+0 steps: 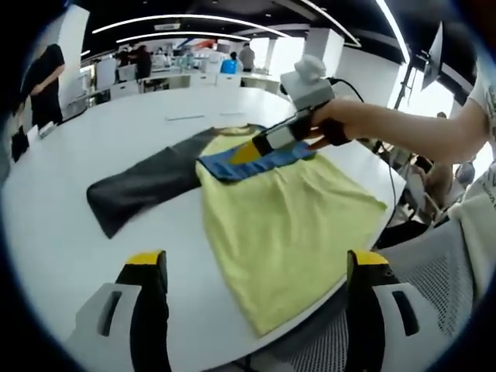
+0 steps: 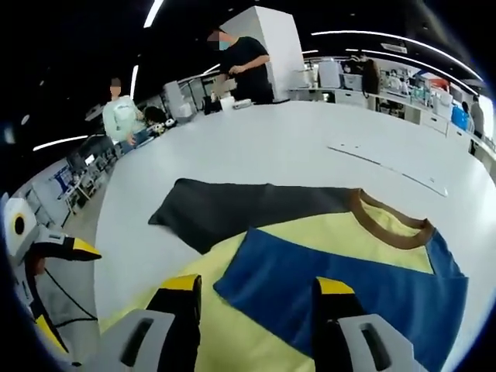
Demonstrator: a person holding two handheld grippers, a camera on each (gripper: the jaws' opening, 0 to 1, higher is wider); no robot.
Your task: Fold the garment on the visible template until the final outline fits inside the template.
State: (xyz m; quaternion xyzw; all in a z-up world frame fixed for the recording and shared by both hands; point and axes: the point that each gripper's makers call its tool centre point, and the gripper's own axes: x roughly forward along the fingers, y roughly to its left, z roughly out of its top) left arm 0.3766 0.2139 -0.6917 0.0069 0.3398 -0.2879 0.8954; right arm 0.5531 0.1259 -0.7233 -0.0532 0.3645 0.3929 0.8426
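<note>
Garment, a yellow T-shirt with one dark grey sleeve, one blue sleeve and a brown collar, lies flat on the white table, its hem close to the near edge in the left gripper view. The blue sleeve is folded inward across the chest, while the grey sleeve is spread straight out on the tabletop. No template outline can be made out under or around the cloth. In the left gripper view the right gripper is held by the person's hand low over the folded blue sleeve near the collar; whether it grips the fabric cannot be told there, but in the right gripper view its jaws stand apart just above the blue sleeve with nothing between them, so it looks released. The left gripper hovers short of the hem, its jaws wide and empty. By my reading the first sleeve fold is done and the grey sleeve comes next: that calls for the left gripper to reach to the grey cuff, pinch it, and carry it across onto the yellow body without dragging the shirt. Other people stand at desks well behind the table.
</note>
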